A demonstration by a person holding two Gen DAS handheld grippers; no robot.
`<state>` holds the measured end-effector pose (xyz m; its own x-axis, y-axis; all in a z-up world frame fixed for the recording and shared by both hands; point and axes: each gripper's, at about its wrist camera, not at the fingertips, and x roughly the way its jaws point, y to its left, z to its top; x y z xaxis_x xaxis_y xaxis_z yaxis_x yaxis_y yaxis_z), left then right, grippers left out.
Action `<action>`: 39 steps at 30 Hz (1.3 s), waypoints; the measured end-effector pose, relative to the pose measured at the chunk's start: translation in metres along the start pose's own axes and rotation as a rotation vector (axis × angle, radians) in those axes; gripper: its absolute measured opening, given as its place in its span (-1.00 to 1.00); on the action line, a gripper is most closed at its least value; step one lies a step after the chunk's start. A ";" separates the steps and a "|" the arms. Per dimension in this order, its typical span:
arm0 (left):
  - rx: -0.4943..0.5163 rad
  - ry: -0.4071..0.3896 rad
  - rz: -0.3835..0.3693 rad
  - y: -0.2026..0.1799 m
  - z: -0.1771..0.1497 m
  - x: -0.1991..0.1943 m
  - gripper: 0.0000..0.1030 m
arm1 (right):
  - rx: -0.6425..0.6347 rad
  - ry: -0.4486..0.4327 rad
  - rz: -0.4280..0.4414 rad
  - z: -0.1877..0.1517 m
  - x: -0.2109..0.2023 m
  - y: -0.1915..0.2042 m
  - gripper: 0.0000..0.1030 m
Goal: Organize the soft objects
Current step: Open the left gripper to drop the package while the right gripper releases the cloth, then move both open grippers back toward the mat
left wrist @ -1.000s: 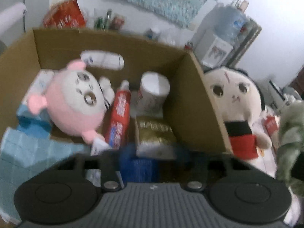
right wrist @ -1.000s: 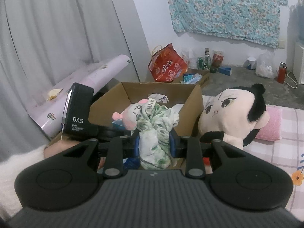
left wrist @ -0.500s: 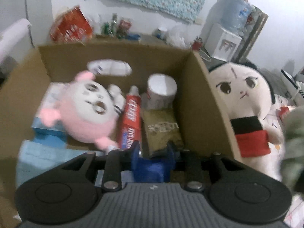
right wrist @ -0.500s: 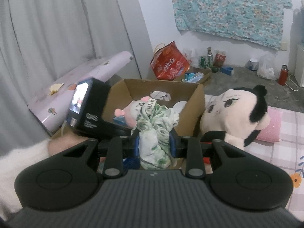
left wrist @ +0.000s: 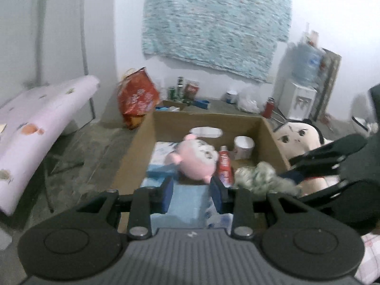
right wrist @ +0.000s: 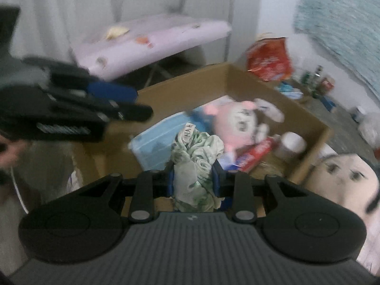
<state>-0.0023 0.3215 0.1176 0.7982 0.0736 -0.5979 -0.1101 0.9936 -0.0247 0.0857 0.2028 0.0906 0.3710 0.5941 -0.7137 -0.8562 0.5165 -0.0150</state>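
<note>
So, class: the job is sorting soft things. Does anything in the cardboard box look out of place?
Yes. Beside the pink plush in the cardboard box lie a red toothpaste tube and a white cup-like container, neither soft.

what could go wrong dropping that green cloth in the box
The crumpled green cloth, pinched in the right gripper, hangs over the box's near edge, so it might drape over the wall. The box already holds a pink plush and a toothpaste tube, leaving little room. The left gripper, opening and empty, is close enough to collide.
</note>
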 end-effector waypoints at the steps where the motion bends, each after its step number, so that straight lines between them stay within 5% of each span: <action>1: -0.011 0.001 0.008 0.007 -0.003 -0.005 -0.31 | -0.022 0.024 0.013 0.004 0.010 0.008 -0.46; 10: -0.082 -0.009 0.020 0.041 -0.023 -0.019 -0.19 | -0.150 0.252 0.126 0.009 0.088 0.082 -0.30; 15: -0.097 -0.019 0.045 0.048 -0.027 -0.026 -0.08 | -0.097 0.244 0.094 0.007 0.087 0.079 0.13; 23: -0.089 -0.028 0.057 0.038 -0.025 -0.048 -0.02 | 0.164 0.117 0.282 0.004 0.043 0.026 0.54; 27: -0.054 -0.031 0.018 0.018 -0.025 -0.056 -0.02 | 0.234 -0.018 0.229 -0.016 -0.018 -0.004 0.54; 32: 0.016 -0.022 -0.091 -0.028 -0.023 -0.052 -0.01 | 0.407 -0.270 0.132 -0.087 -0.122 -0.059 0.54; 39: 0.115 0.015 -0.281 -0.126 -0.021 -0.023 -0.02 | 0.626 -0.323 -0.156 -0.200 -0.185 -0.131 0.54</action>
<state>-0.0188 0.1927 0.1179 0.7786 -0.2063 -0.5927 0.1827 0.9780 -0.1004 0.0571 -0.0976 0.0844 0.6429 0.5870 -0.4920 -0.4536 0.8094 0.3730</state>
